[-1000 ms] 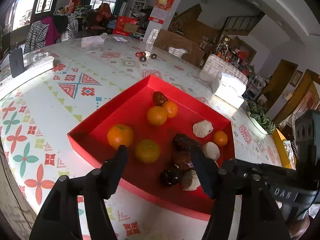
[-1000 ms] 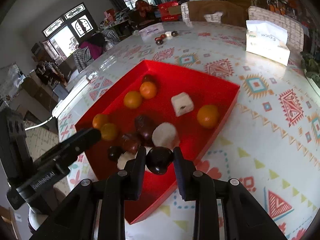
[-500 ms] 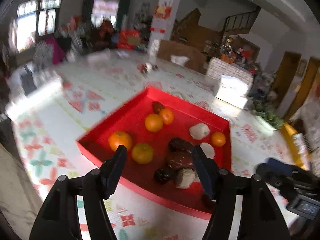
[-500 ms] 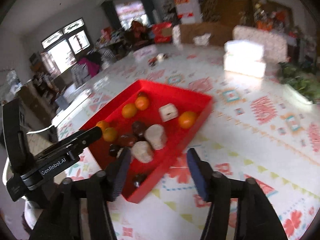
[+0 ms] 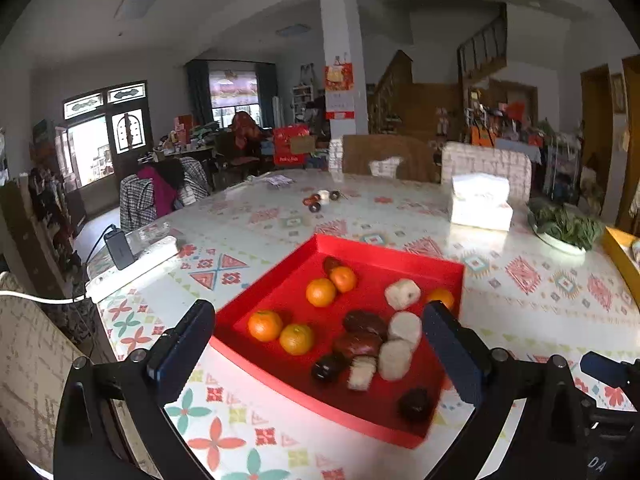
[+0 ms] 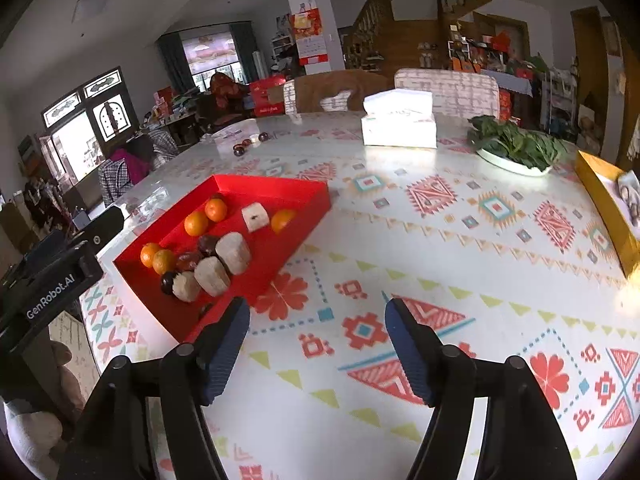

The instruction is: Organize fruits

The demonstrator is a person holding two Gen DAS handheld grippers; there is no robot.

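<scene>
A red tray (image 5: 400, 258) on the patterned table holds several oranges (image 5: 265, 325), dark plum-like fruits (image 5: 362, 322) and pale peeled chunks (image 5: 402, 293). One dark fruit (image 5: 414, 402) lies alone in the tray's near right corner. My left gripper (image 5: 318, 316) hangs in front of the tray's near edge, its jaws opening wide with nothing between them. My right gripper (image 6: 316, 306) is over bare table to the right of the tray (image 6: 272, 182). Its jaws are also opening and hold nothing. The lone dark fruit (image 6: 205, 310) peeks out beside its left finger.
A white tissue box (image 5: 480, 204), a plate of greens (image 5: 564, 226) and a yellow box (image 5: 620, 252) stand at the right and back. A few small items (image 5: 320, 200) sit at the far side. A power strip with a charger (image 5: 132, 256) lies at the left table edge.
The right gripper let go of the dark fruit, which now lies in the tray's near corner, and swung right off the tray. Both grippers drew back and their jaws widened.
</scene>
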